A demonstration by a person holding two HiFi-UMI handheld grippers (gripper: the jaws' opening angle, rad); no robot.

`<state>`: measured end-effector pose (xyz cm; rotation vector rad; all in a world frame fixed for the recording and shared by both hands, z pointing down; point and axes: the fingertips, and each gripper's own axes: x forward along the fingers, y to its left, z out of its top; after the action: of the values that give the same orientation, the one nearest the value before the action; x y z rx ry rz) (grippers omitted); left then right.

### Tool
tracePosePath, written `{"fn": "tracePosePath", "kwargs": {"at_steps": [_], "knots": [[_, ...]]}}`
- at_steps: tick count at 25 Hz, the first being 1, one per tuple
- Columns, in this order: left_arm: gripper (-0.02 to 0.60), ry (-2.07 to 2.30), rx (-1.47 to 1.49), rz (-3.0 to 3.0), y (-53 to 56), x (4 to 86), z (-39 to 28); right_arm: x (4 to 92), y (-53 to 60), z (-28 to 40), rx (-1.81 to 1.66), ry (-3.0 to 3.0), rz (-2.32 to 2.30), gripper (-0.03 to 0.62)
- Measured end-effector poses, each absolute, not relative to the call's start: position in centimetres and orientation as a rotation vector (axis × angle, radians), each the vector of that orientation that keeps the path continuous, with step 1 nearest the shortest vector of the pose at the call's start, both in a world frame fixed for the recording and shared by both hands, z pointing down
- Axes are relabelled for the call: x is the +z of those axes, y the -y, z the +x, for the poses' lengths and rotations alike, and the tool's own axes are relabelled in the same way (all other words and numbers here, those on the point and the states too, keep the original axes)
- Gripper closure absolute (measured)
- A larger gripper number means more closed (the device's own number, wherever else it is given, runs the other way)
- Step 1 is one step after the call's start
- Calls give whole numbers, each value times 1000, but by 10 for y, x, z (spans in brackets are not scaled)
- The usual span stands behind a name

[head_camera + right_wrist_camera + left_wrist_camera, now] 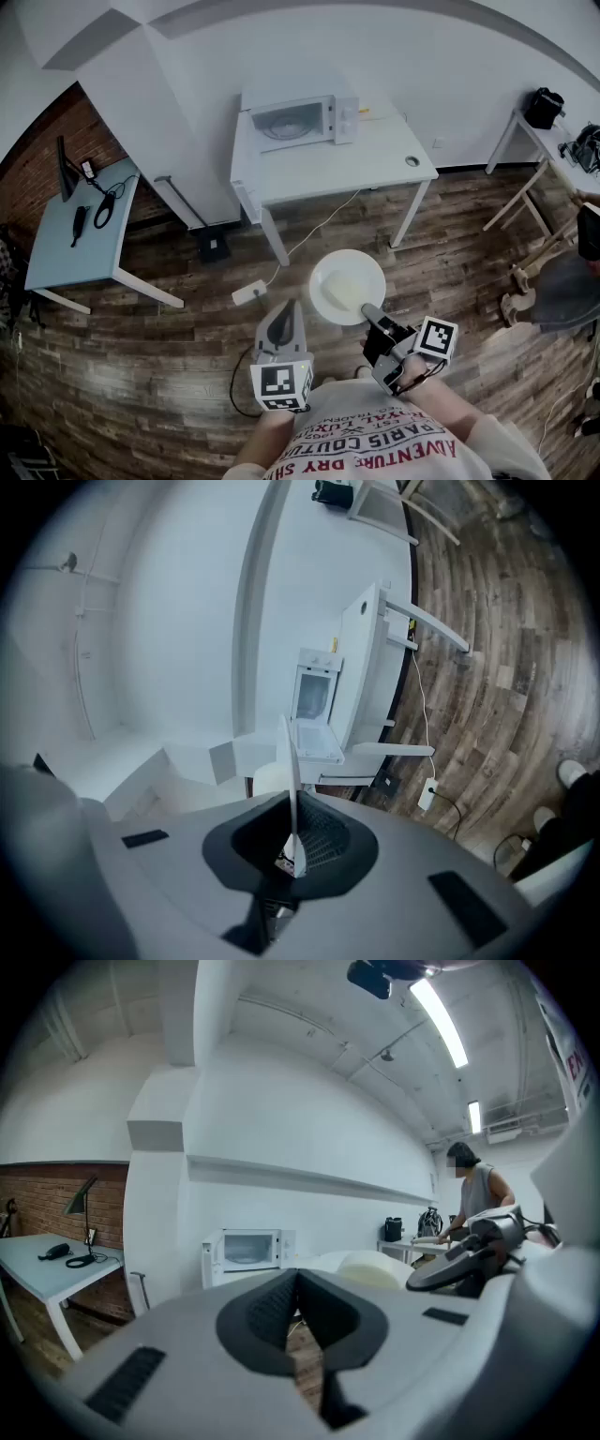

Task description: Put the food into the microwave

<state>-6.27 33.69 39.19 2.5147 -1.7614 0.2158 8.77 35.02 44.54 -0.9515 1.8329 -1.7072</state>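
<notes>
The right tool (369, 313) is clenched on the near rim of a round white plate (323, 272), which hangs above the wooden plank floor (159, 366). A pale lump of food (345, 292) lies on the plate. The left tool (287, 314) is closed on nothing, just beside the plate's left edge. Ahead and well apart, the white microwave (298, 120) stands at the back left of a white tabletop (375, 159). Between them lie a white power strip (248, 292) and its cable, with bare planks around them. A blue-grey tabletop (56, 244) stands far left, and wooden frames (525, 281) stand to the right.
</notes>
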Motion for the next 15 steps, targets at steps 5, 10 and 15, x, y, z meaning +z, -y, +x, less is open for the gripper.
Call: {"fn": "tracePosePath", "kwargs": {"at_steps": [5, 10, 15], "knots": [[577, 1759, 221, 2518, -334, 391, -63, 446, -348, 86, -1715, -1835, -956, 572], [577, 1759, 220, 2512, -332, 393, -64, 447, -345, 85, -1725, -1825, -952, 572], [577, 1746, 217, 2506, -329, 397, -65, 446, -342, 84, -1713, -1843, -975, 571]]}}
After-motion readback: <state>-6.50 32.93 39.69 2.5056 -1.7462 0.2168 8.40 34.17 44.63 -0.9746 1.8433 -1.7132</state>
